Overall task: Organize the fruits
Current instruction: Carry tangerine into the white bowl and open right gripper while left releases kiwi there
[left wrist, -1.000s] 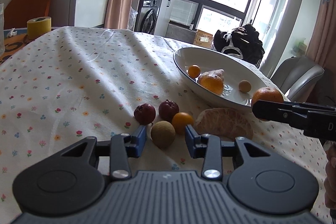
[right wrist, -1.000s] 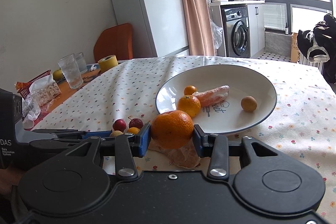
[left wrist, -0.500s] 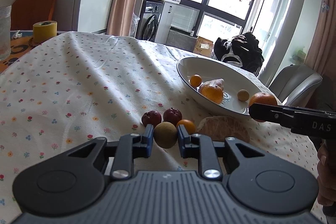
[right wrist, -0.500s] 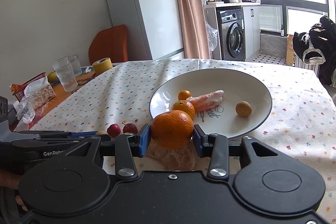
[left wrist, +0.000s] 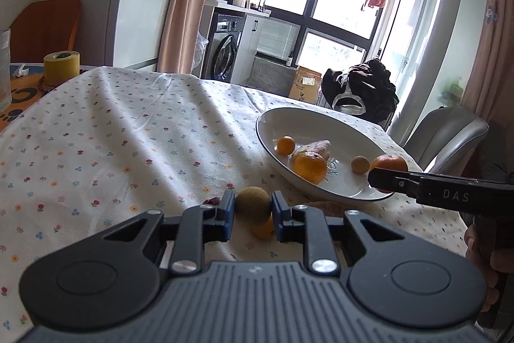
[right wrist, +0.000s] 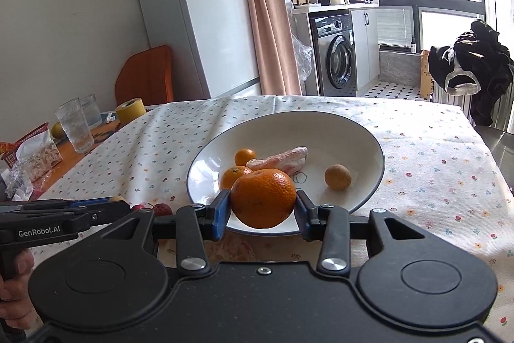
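Left tongs (left wrist: 252, 209) clamped on brown fruit (left wrist: 252, 205); right tongs (right wrist: 263, 208) clamped on mandarin (right wrist: 262, 197), over plate (right wrist: 369, 143) rim.

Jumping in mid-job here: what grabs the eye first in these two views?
The big orange mandarin clamped in the right gripper, held over the near rim of the white plate. Next, the brownish round fruit pinched in the left gripper, above the floral tablecloth. The plate already holds two small oranges, a pinkish peeled piece and another brownish round fruit.
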A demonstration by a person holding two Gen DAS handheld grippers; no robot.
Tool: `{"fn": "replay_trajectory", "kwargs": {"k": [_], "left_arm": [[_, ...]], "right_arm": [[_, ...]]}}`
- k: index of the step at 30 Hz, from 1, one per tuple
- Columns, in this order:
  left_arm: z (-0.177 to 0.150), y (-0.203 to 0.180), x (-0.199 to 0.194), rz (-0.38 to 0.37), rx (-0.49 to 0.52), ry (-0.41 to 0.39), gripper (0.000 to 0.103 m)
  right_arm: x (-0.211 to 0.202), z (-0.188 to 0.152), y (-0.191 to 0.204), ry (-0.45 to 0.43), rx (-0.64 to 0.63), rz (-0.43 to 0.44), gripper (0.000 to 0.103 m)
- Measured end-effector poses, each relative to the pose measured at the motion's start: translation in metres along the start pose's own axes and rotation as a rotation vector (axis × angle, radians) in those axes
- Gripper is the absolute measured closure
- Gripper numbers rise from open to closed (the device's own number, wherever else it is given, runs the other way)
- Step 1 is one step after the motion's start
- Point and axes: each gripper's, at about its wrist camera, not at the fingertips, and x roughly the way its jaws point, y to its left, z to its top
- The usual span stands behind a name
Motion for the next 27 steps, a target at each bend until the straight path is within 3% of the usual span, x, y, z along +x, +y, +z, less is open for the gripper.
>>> {"fn": "replay_trajectory", "kwargs": {"k": [16,21,27], "left_arm": [[0.023,-0.044,0.026,-0.023,0.084,-0.003,0.08],[0.025,-0.058,0.038,-0.04,0.111,0.008,0.08],[0.026,-0.068,0.051,-0.046,0.123,0.033,0.08]], "right_arm": [[-0.004,-0.004,-0.029,-0.084,0.064,0.001,0.059],[-0.005,-0.003,-0.032,-0.061,0.085,0.026,0.057],[-0.003,-0.004,-0.036,-0.032,0.102,-0.002,0.054]]}}
